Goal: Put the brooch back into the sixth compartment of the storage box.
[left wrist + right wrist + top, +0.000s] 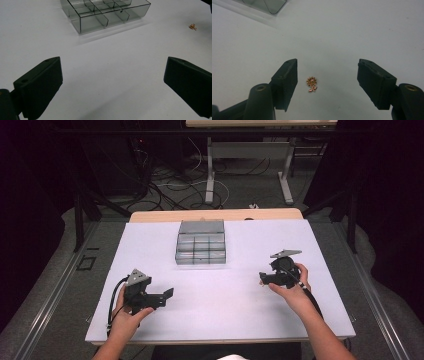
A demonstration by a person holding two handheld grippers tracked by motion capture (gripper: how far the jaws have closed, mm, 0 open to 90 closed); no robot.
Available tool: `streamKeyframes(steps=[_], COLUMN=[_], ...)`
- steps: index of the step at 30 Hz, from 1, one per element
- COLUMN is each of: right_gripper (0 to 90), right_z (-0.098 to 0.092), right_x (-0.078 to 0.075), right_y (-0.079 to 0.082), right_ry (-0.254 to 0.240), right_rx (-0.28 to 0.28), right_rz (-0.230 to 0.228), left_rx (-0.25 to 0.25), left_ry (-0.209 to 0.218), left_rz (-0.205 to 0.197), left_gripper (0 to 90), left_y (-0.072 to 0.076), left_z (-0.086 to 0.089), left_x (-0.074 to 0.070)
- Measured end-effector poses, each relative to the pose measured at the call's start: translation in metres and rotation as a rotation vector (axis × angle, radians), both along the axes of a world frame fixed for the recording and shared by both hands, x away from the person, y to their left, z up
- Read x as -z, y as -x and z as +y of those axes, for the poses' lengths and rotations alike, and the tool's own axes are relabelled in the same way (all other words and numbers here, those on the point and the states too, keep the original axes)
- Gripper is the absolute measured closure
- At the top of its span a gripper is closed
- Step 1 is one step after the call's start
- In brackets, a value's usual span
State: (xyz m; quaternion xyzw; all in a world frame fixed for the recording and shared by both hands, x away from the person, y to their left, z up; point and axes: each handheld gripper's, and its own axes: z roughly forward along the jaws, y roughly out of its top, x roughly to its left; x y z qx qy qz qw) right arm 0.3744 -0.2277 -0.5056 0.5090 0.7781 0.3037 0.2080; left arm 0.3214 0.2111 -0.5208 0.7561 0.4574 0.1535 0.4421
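Our right gripper [327, 82] stands apart around the tiny gold flower charm [311, 84], at five o'clock from the clear compartment box [201, 249]; light, stiff and slippery, we'd pinch its flower head.

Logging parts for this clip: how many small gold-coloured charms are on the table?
1. The gold charm lies on the white table, between the right gripper jaws but untouched, off to one side of the clear compartment box. Others could be hidden.
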Motion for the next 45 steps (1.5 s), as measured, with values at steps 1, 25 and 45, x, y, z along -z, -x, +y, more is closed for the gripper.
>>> streamKeyframes(steps=[1, 25, 45], right_gripper=[33.9, 48.5, 66.0], right_z=[0.001, 0.004, 0.010], right_x=[0.001, 0.018, 0.027], right_y=[0.000, -0.016, -0.021], right_ry=[-0.005, -0.034, -0.069], right_rx=[0.004, 0.003, -0.002], right_rz=[0.006, 0.138, 0.230], left_rx=[0.001, 0.005, 0.011], left_ry=[0.000, 0.000, -0.006], left_rz=[0.000, 0.001, 0.000], left_gripper=[2.3, 2.5, 2.8], left_y=[0.000, -0.001, -0.001], left_z=[0.000, 0.000, 0.000], left_x=[0.000, 0.000, 0.000])
